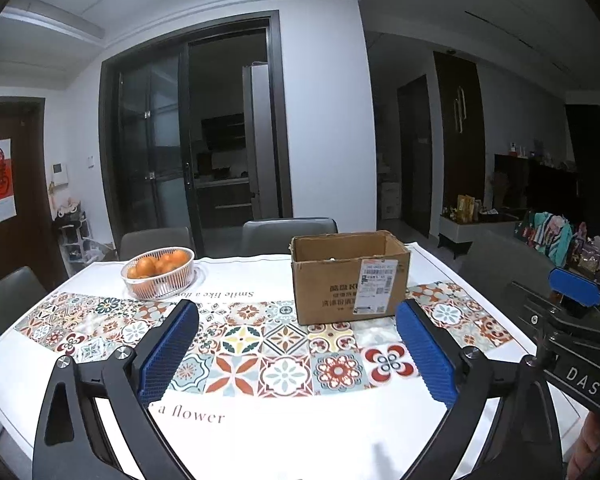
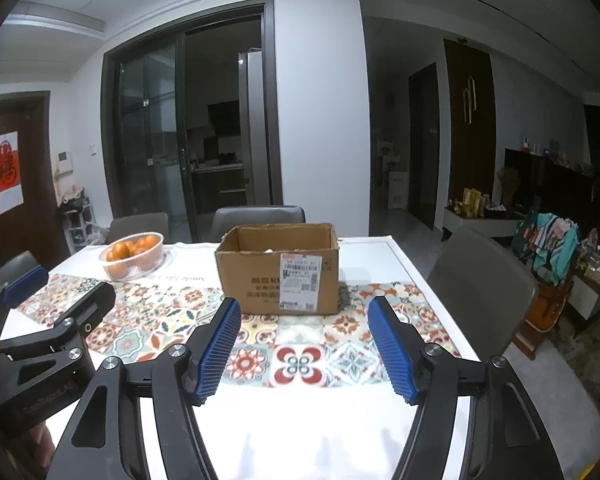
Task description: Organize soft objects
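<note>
Left wrist view: left gripper sits above the near part of the table, jaws spread wide, blue ribbed pads facing each other with nothing between them but the tiled-pattern runner of the tablecloth. Open cardboard box stands upright on the runner, ahead and slightly right of the gripper's centre line, shipping label on its near face. Only a pale sliver of something shows over the box's rim; contents cannot be made out, and no soft object lies on the cloth in either view. White basket of oranges sits left of the box, well apart from it, toward the far edge. Right gripper shows at the right edge of this view, one blue pad visible, beside the left one. Right wrist view: right gripper likewise over the near table edge, jaws parted, less widely than the left, empty, pads clear of everything. Box lies straight ahead between the finger lines but beyond the tips, not touched. Basket of oranges to the far left. Left gripper appears at the left margin. Grey chairs surround the table; a dark sliding glass door stands behind it.
</note>
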Demonstrator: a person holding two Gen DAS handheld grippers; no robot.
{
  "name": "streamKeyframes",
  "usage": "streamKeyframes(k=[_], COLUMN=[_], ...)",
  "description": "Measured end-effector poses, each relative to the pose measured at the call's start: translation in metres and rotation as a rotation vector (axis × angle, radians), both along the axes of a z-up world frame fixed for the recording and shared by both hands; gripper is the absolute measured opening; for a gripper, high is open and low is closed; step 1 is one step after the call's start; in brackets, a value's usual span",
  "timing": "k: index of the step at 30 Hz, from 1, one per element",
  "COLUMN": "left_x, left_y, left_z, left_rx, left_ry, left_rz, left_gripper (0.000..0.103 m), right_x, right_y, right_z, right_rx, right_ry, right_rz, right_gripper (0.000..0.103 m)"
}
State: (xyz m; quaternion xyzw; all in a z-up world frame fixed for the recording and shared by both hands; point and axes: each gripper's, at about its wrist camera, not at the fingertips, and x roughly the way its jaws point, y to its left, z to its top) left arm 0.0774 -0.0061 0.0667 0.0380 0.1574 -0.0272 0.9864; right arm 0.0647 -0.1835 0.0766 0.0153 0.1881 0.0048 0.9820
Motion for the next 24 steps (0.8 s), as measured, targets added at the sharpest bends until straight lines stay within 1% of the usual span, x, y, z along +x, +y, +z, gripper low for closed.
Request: streamKeyframes(k=[7, 11, 17, 24], left_x=[-0.031, -0.045, -0.059, -0.063], left_y=[0.000, -0.001, 0.002, 0.005], left_z=[-0.005, -0.007, -0.009, -0.011], left_rx=[0.010, 0.023, 0.030, 0.029], left_ry=[-0.008, -0.023, -0.037, -0.043], left_rz=[-0.015, -0.008, 0.004, 0.011], left_gripper=[0.103, 0.103, 0.103, 0.103], right_x=[-0.030, -0.042, -0.052, -0.057], right_y=[-0.004, -0.004, -0.002, 0.000], right_z=[-0.007, -0.012, -0.015, -0.017], right_rx=[0.012, 0.019, 0.008, 0.008], right_ry=[-0.003, 0.004, 0.002, 0.006], right_rz=[-0.007, -0.008, -0.011, -0.010], right_gripper=[0.067, 0.067, 0.067, 0.068])
